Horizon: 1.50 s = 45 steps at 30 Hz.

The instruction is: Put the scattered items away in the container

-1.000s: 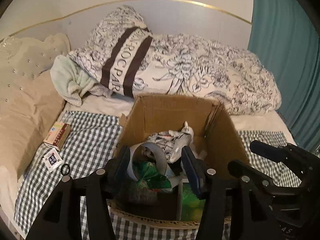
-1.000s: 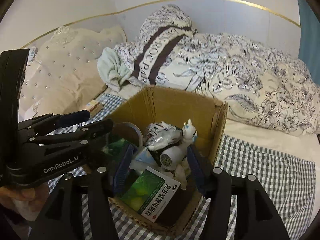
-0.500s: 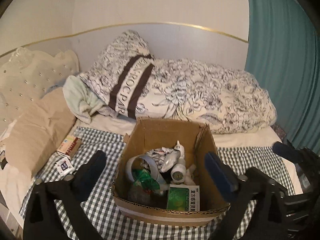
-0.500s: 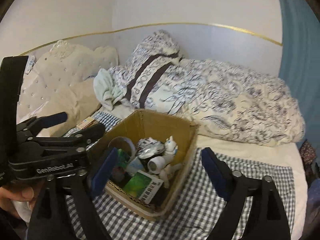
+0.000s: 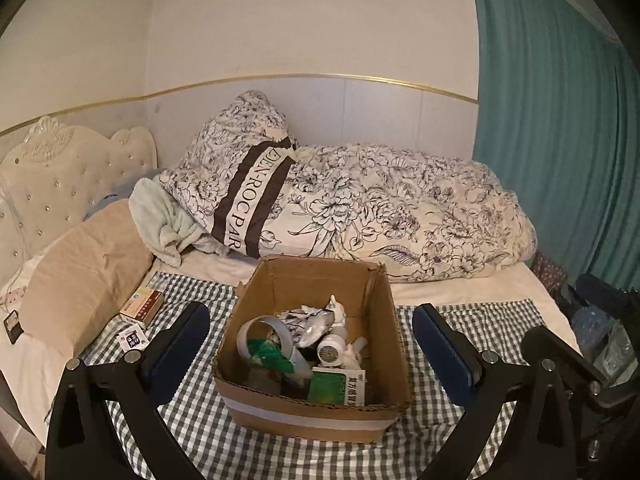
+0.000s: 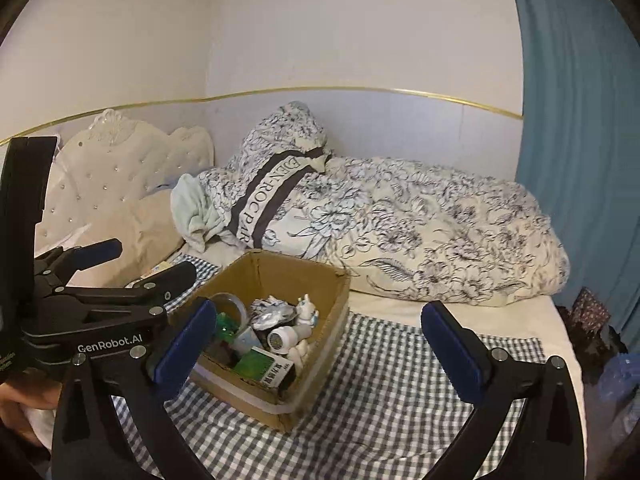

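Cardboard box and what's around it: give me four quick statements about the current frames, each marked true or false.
1. The cardboard box sits on the checked cloth. True.
2. The box is empty. False: it holds a tape roll, a green medicine box and more.
3. An orange-and-white carton lies outside the box beside the tan pillow. True.
4. The left gripper grips the tape roll. False: its jaws stand open, holding nothing.

Black left gripper (image 5: 310, 346) frame, blue ribbed pads (image 5: 440, 354), silver screws, white GenRobot.AI lettering, right gripper (image 6: 316, 342) alike
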Tool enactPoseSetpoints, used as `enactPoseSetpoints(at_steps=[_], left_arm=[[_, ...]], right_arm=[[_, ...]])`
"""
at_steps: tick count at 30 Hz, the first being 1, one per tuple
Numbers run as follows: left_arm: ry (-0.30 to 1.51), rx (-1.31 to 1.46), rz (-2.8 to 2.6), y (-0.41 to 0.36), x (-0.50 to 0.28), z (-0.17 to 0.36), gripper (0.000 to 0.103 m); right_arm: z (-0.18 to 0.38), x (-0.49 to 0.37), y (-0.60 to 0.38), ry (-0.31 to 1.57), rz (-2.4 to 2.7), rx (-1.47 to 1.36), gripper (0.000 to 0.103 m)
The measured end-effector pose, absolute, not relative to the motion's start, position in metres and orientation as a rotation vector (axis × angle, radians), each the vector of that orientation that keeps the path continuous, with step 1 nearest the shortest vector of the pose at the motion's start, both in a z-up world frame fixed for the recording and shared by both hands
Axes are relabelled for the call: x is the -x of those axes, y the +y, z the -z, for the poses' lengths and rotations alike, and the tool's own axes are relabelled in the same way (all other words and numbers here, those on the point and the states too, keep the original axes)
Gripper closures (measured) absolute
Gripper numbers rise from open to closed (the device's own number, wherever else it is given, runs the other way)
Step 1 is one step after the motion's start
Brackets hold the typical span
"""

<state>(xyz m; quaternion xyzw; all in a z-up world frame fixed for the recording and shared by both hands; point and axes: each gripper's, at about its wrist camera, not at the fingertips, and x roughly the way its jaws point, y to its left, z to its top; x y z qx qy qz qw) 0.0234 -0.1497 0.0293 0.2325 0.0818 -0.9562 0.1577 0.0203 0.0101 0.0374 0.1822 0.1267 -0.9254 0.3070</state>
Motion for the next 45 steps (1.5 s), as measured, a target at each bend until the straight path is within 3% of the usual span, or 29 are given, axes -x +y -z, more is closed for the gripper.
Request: enactPoseSetpoints(at_steps=[45], left_arm=[[0.141, -0.701, 2.919, 0.01, 0.001, -0.008, 0.0]], right_arm=[[-0.022, 0.011, 0.183, 0.254, 2.777, -0.616, 0.0]])
